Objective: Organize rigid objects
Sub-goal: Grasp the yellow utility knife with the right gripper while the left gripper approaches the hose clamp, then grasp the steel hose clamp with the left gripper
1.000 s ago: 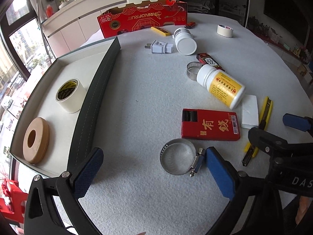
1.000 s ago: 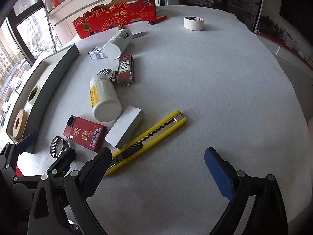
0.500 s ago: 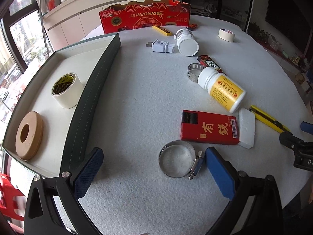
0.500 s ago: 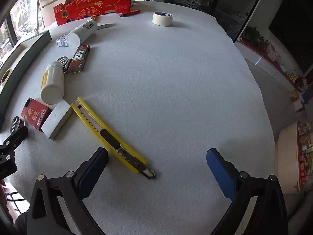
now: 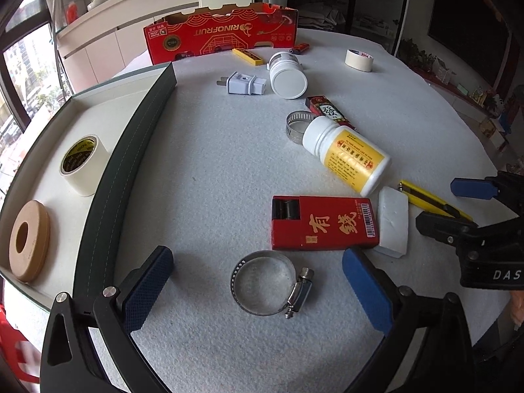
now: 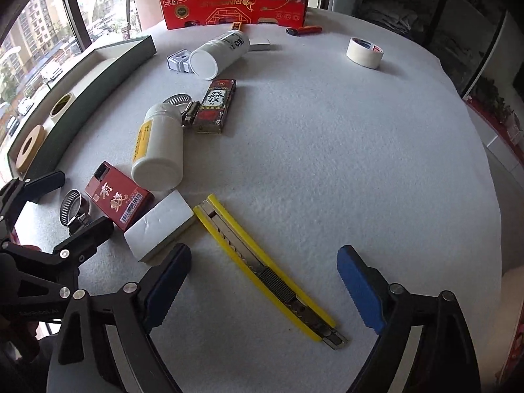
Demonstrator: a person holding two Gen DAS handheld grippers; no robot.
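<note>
My left gripper (image 5: pixel 258 291) is open and empty, low over a metal hose clamp (image 5: pixel 270 283) that lies on the white table between its fingers. My right gripper (image 6: pixel 263 286) is open and empty over a yellow utility knife (image 6: pixel 267 270) lying diagonally between its fingers. A red card box (image 5: pixel 322 222), a white block (image 5: pixel 393 224) and a white bottle with a yellow label (image 5: pixel 347 155) lie close by. A green-walled tray (image 5: pixel 131 150) at the left holds a cream tape roll (image 5: pixel 83 163) and a tan ring (image 5: pixel 29 240).
Farther back lie a second hose clamp (image 5: pixel 296 124), a small red box (image 6: pixel 216 104), a white plug adapter (image 5: pixel 244 83), a white canister (image 6: pixel 219 54), a masking tape roll (image 6: pixel 365 52), a lighter (image 6: pixel 304 29) and a red cardboard box (image 6: pixel 235 5).
My right gripper swung back left and down over the yellow knife, now between its fingers. My left gripper moved slightly lower toward the hose clamp. No object has moved.
</note>
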